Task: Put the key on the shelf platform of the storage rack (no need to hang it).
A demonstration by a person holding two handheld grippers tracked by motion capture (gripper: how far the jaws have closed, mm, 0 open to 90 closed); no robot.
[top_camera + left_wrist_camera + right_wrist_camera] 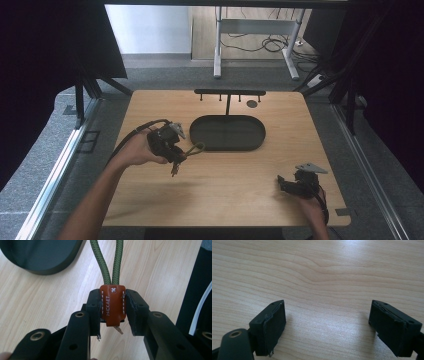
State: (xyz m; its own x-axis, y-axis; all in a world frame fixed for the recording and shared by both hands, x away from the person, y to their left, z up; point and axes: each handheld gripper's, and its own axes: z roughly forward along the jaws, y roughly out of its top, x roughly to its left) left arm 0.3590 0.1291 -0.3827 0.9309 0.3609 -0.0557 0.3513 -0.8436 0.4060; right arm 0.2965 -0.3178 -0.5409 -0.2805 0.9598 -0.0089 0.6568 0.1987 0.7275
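A keychain hangs in my left gripper (113, 305): a green braided cord loop (108, 262) joined by a brown leather tab (112, 305), with a bit of metal (119, 329) poking out below. The jaws are shut on the leather tab. In the high view the left gripper (176, 154) is held above the table just left of the dark oval tray (256, 131), with the green cord loop (196, 149) sticking out toward it. My right gripper (283, 182) rests low at the table's front right, jaws wide open (327, 325) over bare wood.
A black rack (229, 92) with small hooks stands behind the tray on a thin post. A small dark disc (252, 104) lies near it. The wooden table (225, 190) is ringed by a metal frame, with dark curtains at both sides.
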